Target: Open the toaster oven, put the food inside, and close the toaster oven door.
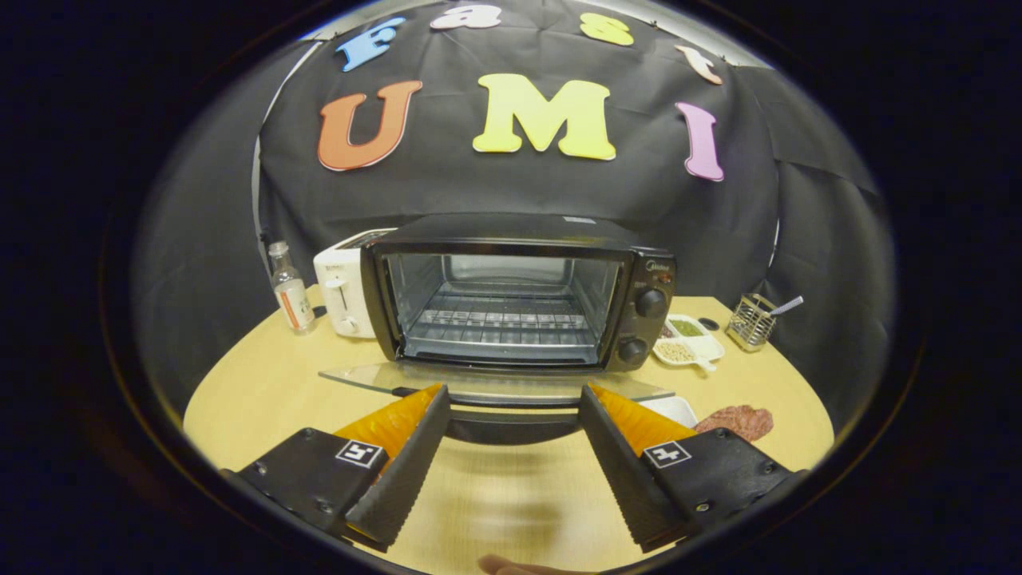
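I am holding my fingers (511, 403) spread wide, gripping nothing, with their tips just at the near edge of the lowered glass door (495, 382) of the toaster oven (519, 291). The door is lying flat and open, its dark handle (511, 427) sitting between my fingertips, so I am judging the opening step done and the loading step to be in hand. The food, a reddish slab of meat (738, 419), is resting on the worktop (263, 383) just beyond my right finger, beside a white dish (675, 409) partly hidden behind that finger. To do this step well, I am planning to draw clear of the handle, swing right, close on the meat from its sides, then carry it over the door edge onto the wire rack (499, 319) without dragging on the glass. The open door is the main obstruction: it is projecting between me and the cavity, so the approach needs height. Around the oven a white toaster (342, 291) and a small bottle (289, 291) are standing to the left; a divided tray of grains (687, 339) and a mesh holder (750, 322) are standing to the right, near the meat, and a wide swing could strike them
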`<action>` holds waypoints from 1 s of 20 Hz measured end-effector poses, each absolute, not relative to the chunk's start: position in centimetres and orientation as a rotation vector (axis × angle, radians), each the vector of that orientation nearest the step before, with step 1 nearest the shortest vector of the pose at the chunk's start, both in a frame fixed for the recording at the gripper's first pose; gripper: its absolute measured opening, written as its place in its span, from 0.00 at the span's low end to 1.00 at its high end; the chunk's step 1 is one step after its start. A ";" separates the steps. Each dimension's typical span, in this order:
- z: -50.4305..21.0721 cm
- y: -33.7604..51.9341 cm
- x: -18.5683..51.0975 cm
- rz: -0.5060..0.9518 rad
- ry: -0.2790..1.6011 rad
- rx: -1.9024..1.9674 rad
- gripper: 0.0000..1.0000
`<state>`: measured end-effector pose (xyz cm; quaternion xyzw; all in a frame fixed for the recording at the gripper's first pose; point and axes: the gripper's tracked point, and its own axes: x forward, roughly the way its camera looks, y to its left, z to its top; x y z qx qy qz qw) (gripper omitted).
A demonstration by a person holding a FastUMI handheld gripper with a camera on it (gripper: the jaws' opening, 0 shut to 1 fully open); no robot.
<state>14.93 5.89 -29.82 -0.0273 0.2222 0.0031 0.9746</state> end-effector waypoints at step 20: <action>-34.5 6.8 8.7 0.139 0.622 -0.054 1.00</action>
